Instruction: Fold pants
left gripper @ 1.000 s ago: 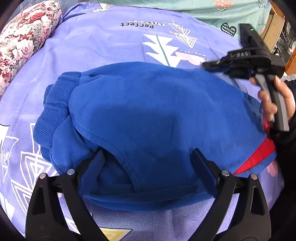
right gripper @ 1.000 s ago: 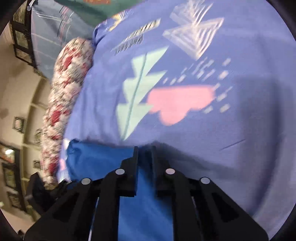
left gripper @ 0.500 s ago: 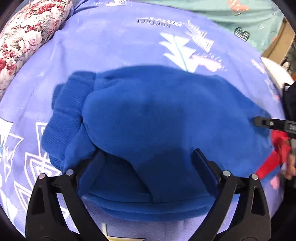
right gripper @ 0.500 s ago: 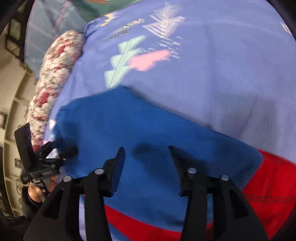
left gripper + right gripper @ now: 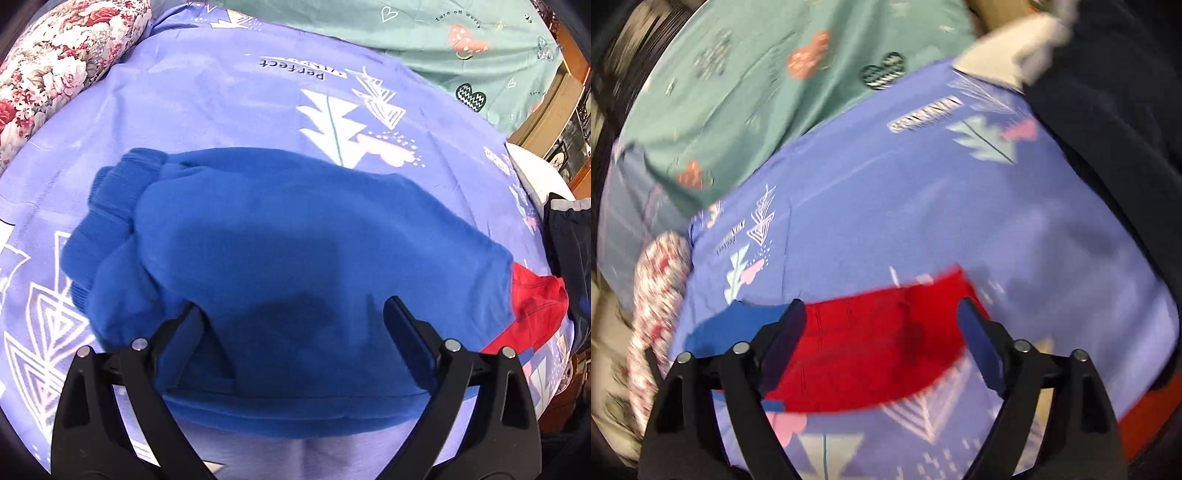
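Observation:
The blue pants (image 5: 295, 251) lie folded in a bundle on the purple patterned bedsheet (image 5: 229, 99), ribbed cuffs (image 5: 107, 218) at the left and a red waistband part (image 5: 532, 306) at the right. My left gripper (image 5: 295, 325) is open, its fingers spread just above the near edge of the bundle, holding nothing. My right gripper (image 5: 882, 328) is open over the red part (image 5: 871, 347) of the pants, with the blue cloth (image 5: 738, 325) to its left. The right wrist view is blurred.
A floral pillow (image 5: 55, 59) lies at the far left of the bed. A green patterned sheet (image 5: 443, 40) lies at the back. A dark garment (image 5: 569, 251) sits at the right edge, also in the right wrist view (image 5: 1108, 129). Wooden furniture (image 5: 569, 92) stands beyond.
The right gripper has opened, let go of the blue cloth, and swung back to the red end. It has left the left wrist view. The left gripper has stayed open, pulling back slightly.

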Demonstrator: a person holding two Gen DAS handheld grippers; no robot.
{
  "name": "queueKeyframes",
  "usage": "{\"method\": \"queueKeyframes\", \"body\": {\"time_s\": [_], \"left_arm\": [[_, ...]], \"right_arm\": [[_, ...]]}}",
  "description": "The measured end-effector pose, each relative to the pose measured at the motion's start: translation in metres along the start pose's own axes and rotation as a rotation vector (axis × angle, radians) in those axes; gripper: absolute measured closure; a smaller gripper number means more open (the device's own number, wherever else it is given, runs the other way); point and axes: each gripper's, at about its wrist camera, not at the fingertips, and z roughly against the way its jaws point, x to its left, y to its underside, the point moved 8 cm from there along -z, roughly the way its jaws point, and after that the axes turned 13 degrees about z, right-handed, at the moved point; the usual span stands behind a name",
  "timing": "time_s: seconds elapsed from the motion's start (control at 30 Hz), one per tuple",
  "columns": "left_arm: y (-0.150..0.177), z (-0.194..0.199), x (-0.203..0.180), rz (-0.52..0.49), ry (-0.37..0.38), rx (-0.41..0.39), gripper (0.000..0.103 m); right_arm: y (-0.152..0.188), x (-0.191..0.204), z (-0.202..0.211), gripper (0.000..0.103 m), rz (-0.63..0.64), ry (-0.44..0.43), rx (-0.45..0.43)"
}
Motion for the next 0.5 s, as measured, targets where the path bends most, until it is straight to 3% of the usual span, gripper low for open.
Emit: {"method": "queueKeyframes", "body": {"time_s": [0.17,0.27,0.4,0.5], "left_arm": [[-0.002,0.001,-0.005,0.02,0.012,-0.015,0.006],[0.0,0.001,-0.003,0.025,0.025,-0.013,0.006],[-0.002,0.002,0.009,0.085,0.064,-0.009,0.006],[-0.002,0.002,0.009,0.089,0.066,-0.01,0.006]], "right_arm": [[0.031,-0.009,-0.034,0.017,-0.071,-0.063,0.109],[0.036,-0.009,-0.059,0.017,-0.066,-0.02,0.145],[0.031,-0.002,-0.073,0.001,-0.064,-0.035,0.124],[0.03,0.001,-0.079,0.001,-0.066,-0.02,0.12]]}}
